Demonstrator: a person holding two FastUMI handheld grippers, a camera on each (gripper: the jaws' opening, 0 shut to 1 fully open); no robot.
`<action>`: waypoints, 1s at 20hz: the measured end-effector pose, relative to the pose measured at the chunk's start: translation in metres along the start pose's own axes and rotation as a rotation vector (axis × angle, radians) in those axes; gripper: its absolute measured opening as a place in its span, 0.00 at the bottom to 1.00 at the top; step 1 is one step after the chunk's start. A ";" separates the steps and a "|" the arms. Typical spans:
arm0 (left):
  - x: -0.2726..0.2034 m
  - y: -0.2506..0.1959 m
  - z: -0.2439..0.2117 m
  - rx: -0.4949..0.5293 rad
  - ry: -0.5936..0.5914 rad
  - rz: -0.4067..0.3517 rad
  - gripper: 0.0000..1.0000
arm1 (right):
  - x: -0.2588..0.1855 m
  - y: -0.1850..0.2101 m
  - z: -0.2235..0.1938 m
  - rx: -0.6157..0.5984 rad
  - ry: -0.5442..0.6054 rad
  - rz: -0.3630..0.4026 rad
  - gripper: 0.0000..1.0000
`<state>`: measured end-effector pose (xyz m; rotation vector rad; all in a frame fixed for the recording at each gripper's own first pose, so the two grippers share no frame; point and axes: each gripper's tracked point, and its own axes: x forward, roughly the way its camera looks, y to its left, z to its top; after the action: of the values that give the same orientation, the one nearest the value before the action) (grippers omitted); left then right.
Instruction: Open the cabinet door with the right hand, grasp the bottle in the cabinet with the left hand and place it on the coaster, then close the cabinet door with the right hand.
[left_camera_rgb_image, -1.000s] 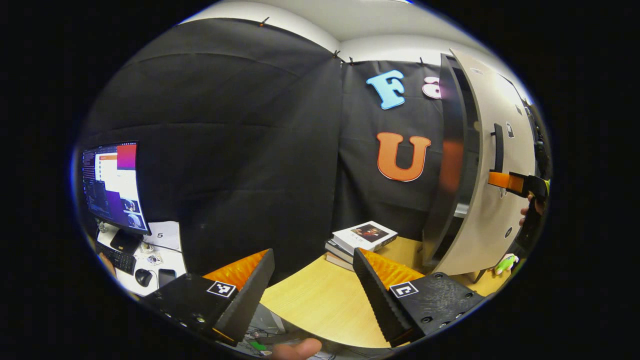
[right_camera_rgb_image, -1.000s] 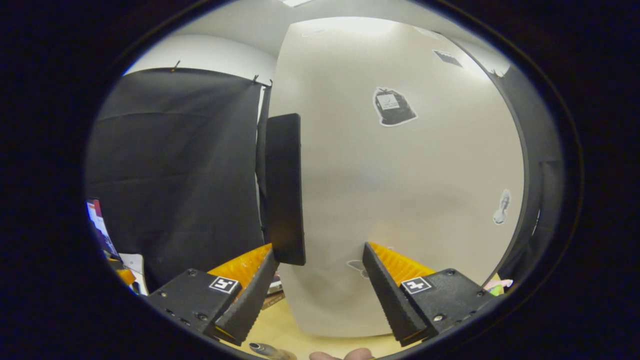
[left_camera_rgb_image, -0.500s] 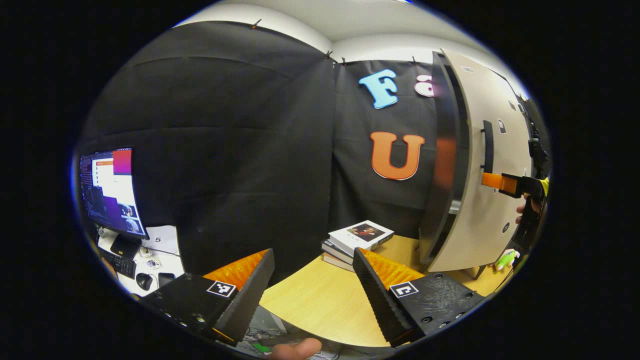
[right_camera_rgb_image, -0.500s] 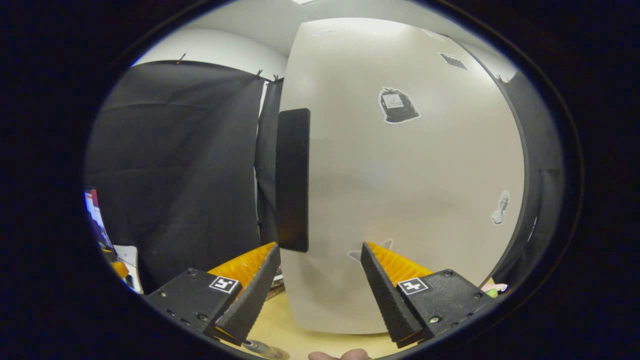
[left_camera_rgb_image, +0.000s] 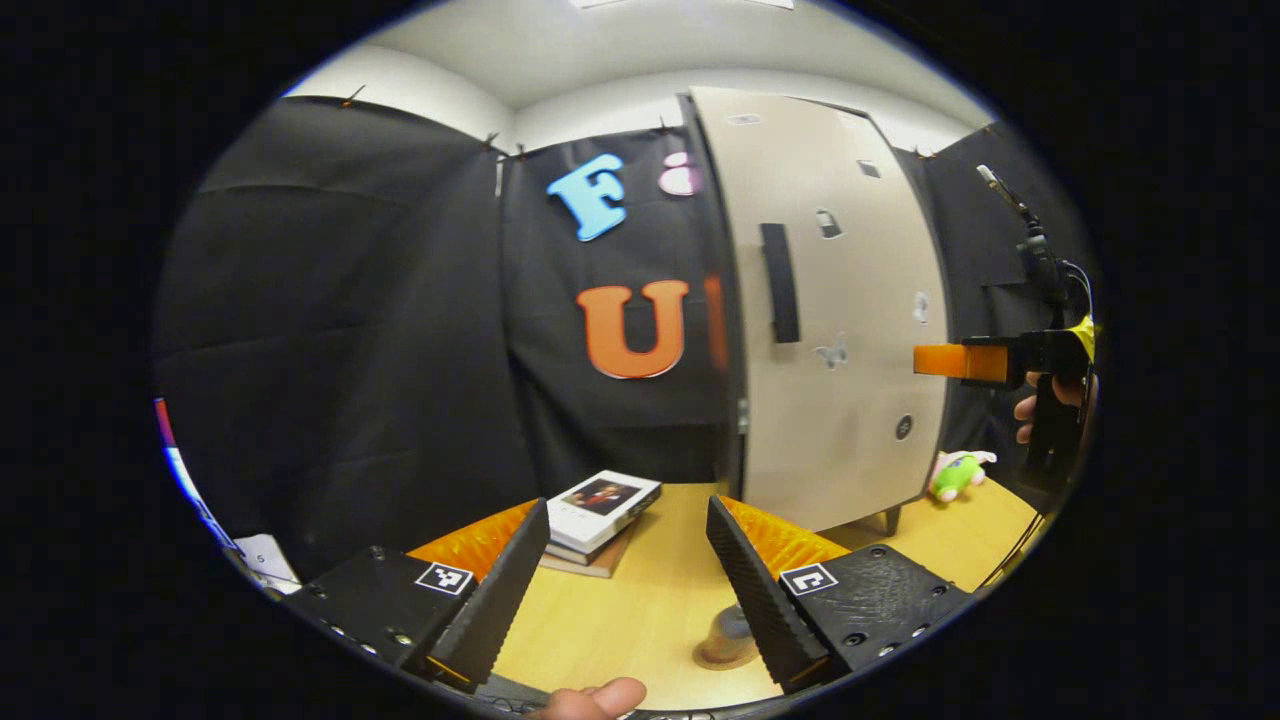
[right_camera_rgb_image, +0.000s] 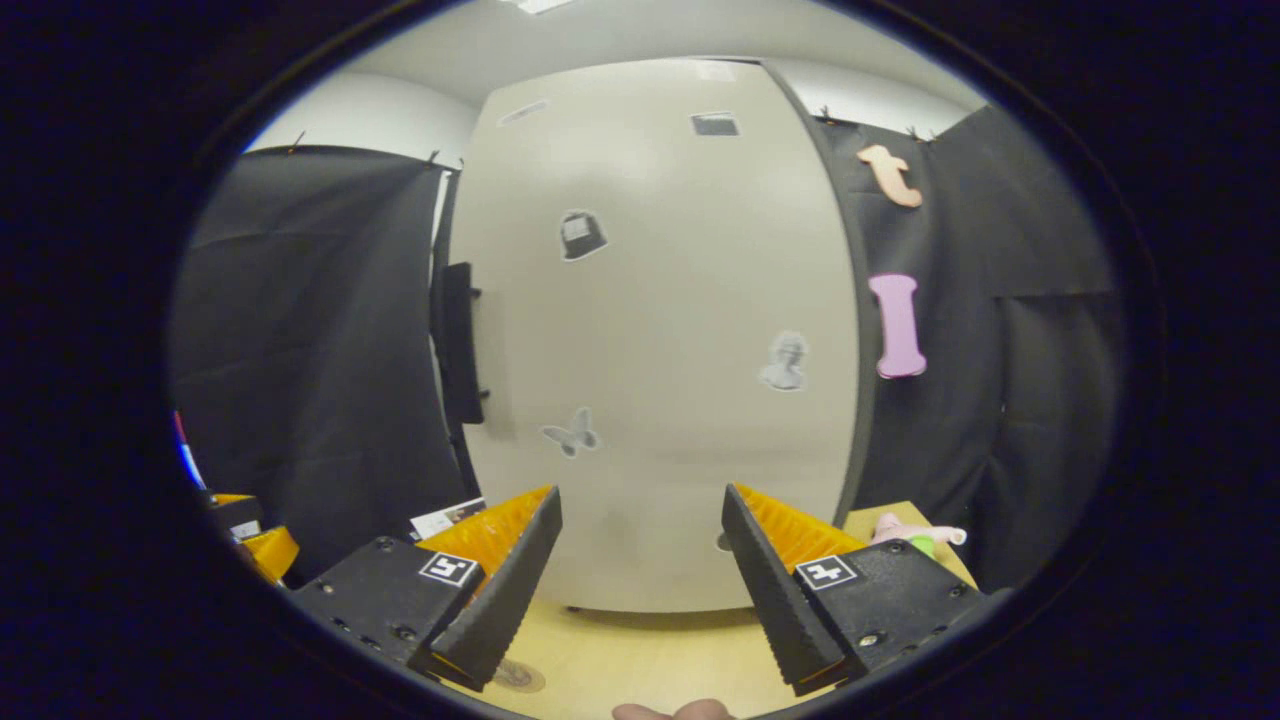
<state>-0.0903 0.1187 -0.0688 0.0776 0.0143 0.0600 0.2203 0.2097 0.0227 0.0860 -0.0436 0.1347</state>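
With both tools spread and empty, the stiff cabinet door (right_camera_rgb_image: 650, 330) looks best gripped by its slim black handle (right_camera_rgb_image: 458, 342).

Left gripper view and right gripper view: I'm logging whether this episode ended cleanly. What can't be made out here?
- Bottle, left gripper view: small, blurred, partly hidden by a finger of the left gripper; its top and type are unclear.
- Coaster, same view: partly behind that finger, so whether the bottle is centred on it is unclear.
- Cabinet interior, both views: hidden by the cabinet door.
- Door stickers: too small to read.
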 end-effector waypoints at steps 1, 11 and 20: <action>0.007 -0.019 0.005 0.010 -0.005 -0.044 0.95 | -0.009 -0.017 0.000 0.017 -0.003 -0.039 1.00; 0.032 -0.097 0.038 -0.002 -0.024 -0.180 0.96 | -0.083 -0.096 -0.011 0.024 0.007 -0.219 0.98; 0.027 -0.087 0.041 -0.006 -0.029 -0.143 0.96 | -0.079 -0.077 -0.006 -0.015 0.010 -0.177 0.98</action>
<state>-0.0572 0.0308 -0.0348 0.0717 -0.0092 -0.0845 0.1525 0.1240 0.0065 0.0739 -0.0266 -0.0420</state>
